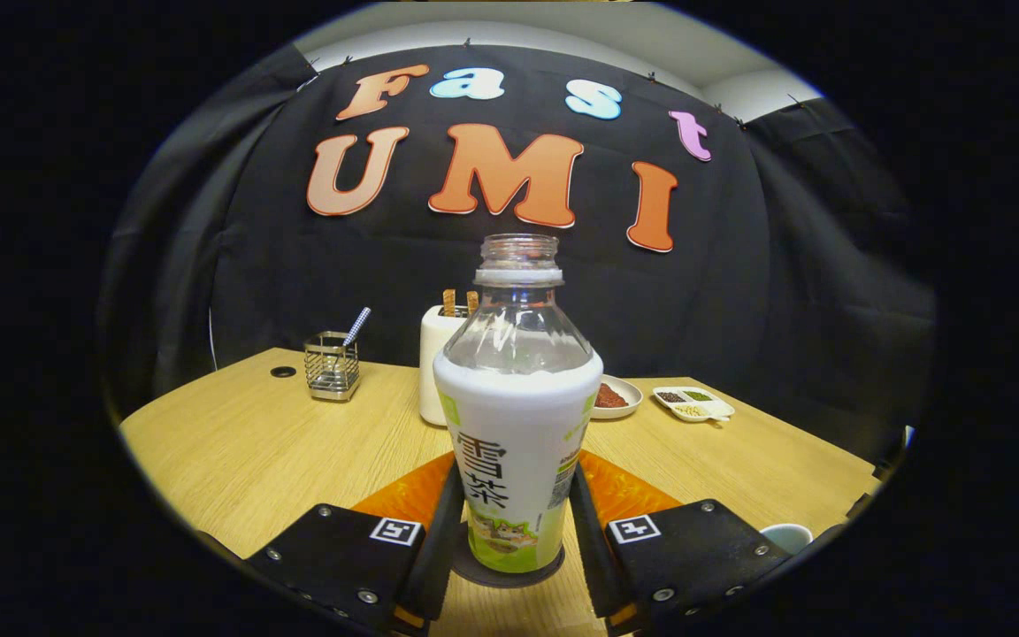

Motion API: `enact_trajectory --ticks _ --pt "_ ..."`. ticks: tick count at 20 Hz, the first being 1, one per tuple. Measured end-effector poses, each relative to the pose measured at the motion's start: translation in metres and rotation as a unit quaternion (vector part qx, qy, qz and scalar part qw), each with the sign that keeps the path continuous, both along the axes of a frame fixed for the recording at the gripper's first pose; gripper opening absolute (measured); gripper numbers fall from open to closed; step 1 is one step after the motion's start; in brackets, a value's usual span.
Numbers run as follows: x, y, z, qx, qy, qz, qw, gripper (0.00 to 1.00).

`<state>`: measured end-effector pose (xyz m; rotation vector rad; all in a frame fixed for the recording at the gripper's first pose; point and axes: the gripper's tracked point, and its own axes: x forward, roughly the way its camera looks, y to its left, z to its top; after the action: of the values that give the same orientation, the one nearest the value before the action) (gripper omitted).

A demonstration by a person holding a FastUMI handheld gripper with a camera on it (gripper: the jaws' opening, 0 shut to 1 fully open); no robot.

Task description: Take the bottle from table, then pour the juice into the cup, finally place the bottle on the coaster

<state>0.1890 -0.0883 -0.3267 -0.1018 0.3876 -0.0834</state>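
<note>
**Clear plastic bottle upright between my fingers, base on the coaster**

Key relation: bottle sits dead centre between my two fingers, long axis vertical, neck pointing up, cap off. My gripper flanks its lower label. Both fingers look pressed against the sides, but I can't tell for sure whether they clamp it or have a hair of slack. Bottle base sits on a dark round coaster, which lies on the wooden table just between the fingertips. Looks to me like the last step: bottle is where it belongs, and what remains is letting go and backing straight out without tipping it.

Left to right:
- wire mesh holder, far left on the table, one striped straw leaning in it.
- white canister behind the bottle, two brownish sticks poking out the top.
- bottle: upper part clear and looks empty; label hides the level lower down.
- small plate right of the bottle, reddish-brown stuff on it.
- divided dish, small heaps of dark, green and pale grains.
- cup, near right of my right finger; rim visible, contents not readable.
</note>
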Motion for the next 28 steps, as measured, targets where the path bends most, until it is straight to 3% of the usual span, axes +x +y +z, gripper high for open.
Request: enact_trajectory --ticks 8,13,20,28 --pt "0.006 0.005 -0.019 0.038 0.028 0.003 0.999 0.68" --pt "-0.002 0.007 0.002 0.076 0.002 -0.004 0.997 0.96" --pt "-0.043 0.003 0.069 0.109 -0.059 -0.030 0.992 0.97" --pt "-0.101 0.054 0.168 0.104 -0.116 0.010 0.988 0.97"
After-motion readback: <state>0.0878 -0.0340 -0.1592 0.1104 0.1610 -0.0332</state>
